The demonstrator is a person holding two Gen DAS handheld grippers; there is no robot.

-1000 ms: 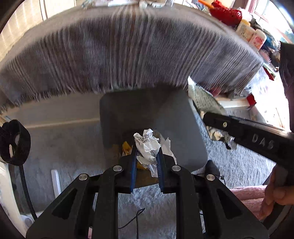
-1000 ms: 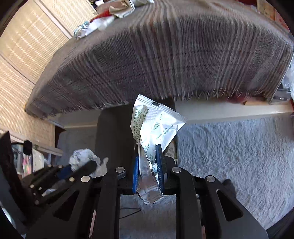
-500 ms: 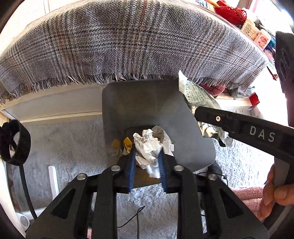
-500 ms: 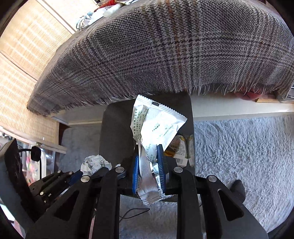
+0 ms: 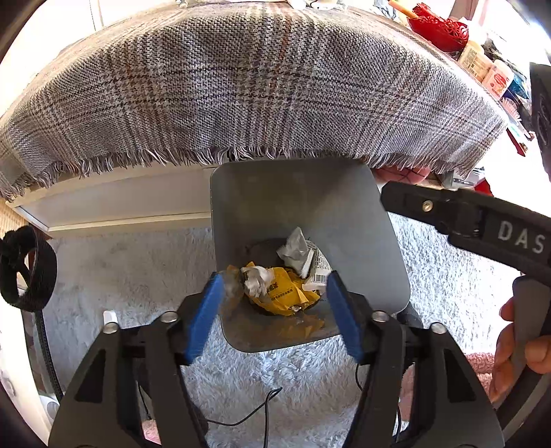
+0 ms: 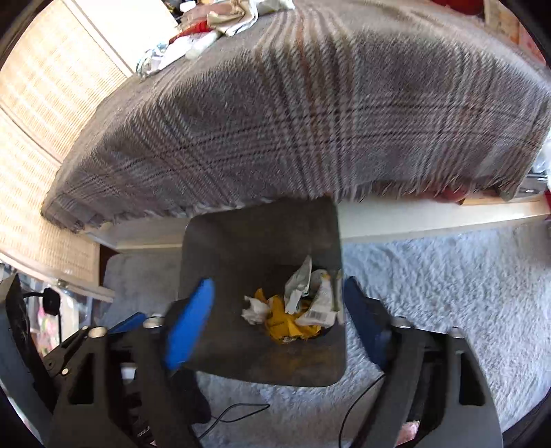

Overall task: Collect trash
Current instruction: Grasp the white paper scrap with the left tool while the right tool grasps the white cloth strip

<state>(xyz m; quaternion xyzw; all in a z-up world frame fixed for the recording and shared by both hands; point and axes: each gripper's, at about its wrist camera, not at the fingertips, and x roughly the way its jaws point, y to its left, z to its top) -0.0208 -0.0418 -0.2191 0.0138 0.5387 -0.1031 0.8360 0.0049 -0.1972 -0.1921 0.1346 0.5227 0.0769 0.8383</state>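
plaid cloth (image 5: 261, 89) — fringed, overhanging | shaggy rug (image 6: 447, 282) | black cable (image 5: 255, 410)

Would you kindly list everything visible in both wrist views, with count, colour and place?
Bin: one, grey, on the rug below the table edge.
Yellow wrapper: one, in the bin.
Crumpled paper: one, white, on the wrapper.
Silvery packets: a few, in the bin.
Cloth: one, grey plaid, fringed, over the table.
Rug: one, pale grey, shaggy.
Basket: one, red, on the table.
Strap: one, black loop, at left.
Left gripper: blue pads, opening, empty.
Right gripper: blue pads, opening, empty.
Hand: one, gripping a handle.
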